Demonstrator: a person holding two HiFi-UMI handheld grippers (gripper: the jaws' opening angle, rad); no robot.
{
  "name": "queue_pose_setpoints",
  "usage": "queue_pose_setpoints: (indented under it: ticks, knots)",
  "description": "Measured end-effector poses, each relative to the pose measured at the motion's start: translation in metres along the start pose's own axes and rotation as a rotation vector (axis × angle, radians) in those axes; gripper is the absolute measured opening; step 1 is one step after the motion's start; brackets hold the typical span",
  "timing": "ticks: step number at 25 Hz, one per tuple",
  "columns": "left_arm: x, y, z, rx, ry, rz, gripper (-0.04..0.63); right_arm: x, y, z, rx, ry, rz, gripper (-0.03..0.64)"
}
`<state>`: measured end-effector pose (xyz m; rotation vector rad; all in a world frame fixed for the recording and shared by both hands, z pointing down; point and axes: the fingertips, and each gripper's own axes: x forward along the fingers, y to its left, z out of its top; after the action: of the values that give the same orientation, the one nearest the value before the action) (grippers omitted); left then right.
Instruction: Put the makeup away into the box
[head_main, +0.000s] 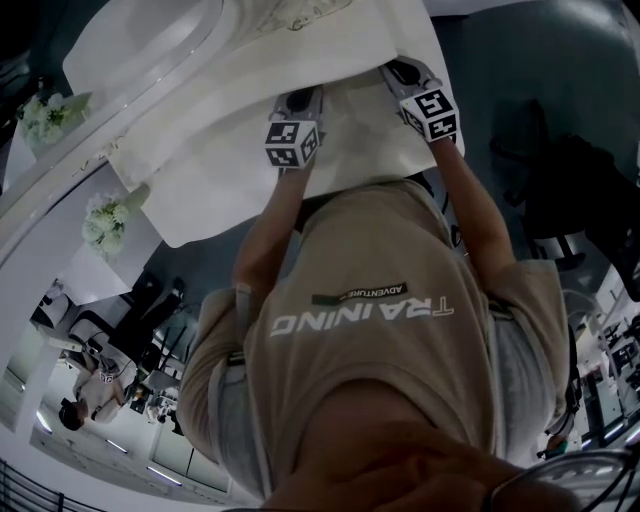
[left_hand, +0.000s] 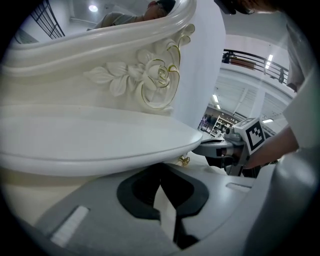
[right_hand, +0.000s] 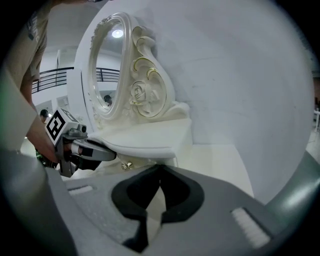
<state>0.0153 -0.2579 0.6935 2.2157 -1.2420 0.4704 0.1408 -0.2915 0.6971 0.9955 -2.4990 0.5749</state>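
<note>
No makeup item or box shows in any view. Both grippers reach over a white ornate dressing table (head_main: 230, 170). My left gripper (left_hand: 161, 172) has its jaws shut with nothing between them, just under the edge of a white shelf (left_hand: 100, 145). A small gold knob (left_hand: 184, 160) hangs below that shelf. My right gripper (right_hand: 160, 172) is shut and empty too, and points at the same shelf (right_hand: 150, 137) and knob (right_hand: 126, 165). In the head view the left gripper (head_main: 298, 105) and right gripper (head_main: 405, 75) lie side by side on the tabletop.
A carved oval mirror (right_hand: 107, 70) with gilded rose scrollwork (left_hand: 155, 80) stands on the table. White flower bunches (head_main: 108, 222) sit at its left edge. A white wall panel (right_hand: 240, 90) closes the right side. The person's beige shirt (head_main: 380, 330) fills the lower head view.
</note>
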Motion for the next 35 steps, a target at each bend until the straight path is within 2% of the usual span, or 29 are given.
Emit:
queue_pose_setpoints:
  ticks: [5,10,18,21,26,31,35]
  knots:
    - [-0.013,-0.004,-0.005,-0.018,0.011,-0.008,0.008,-0.002,0.008,-0.001,-0.035,0.035,-0.039,0.005]
    - [-0.017,-0.016,-0.003,-0.015,-0.002,-0.028,0.008,-0.009,0.004,-0.003,-0.018,0.021,-0.082,0.003]
    - [-0.060,-0.024,-0.024,-0.016,-0.006,-0.023,0.008,-0.037,0.035,-0.018,-0.036,0.027,-0.055,0.005]
    - [-0.081,-0.026,-0.022,-0.003,-0.031,-0.014,0.008,-0.048,0.046,-0.021,-0.038,0.032,-0.067,0.004]
    - [-0.142,-0.008,-0.010,0.013,-0.090,0.008,0.008,-0.060,0.109,0.001,-0.051,0.002,-0.046,0.005]
    - [-0.201,0.004,0.007,0.068,-0.178,-0.015,0.007,-0.070,0.176,0.024,-0.021,-0.040,-0.047,0.003]
    - [-0.238,0.002,0.006,0.116,-0.229,-0.020,0.008,-0.072,0.226,0.024,-0.079,-0.031,0.017,0.005]
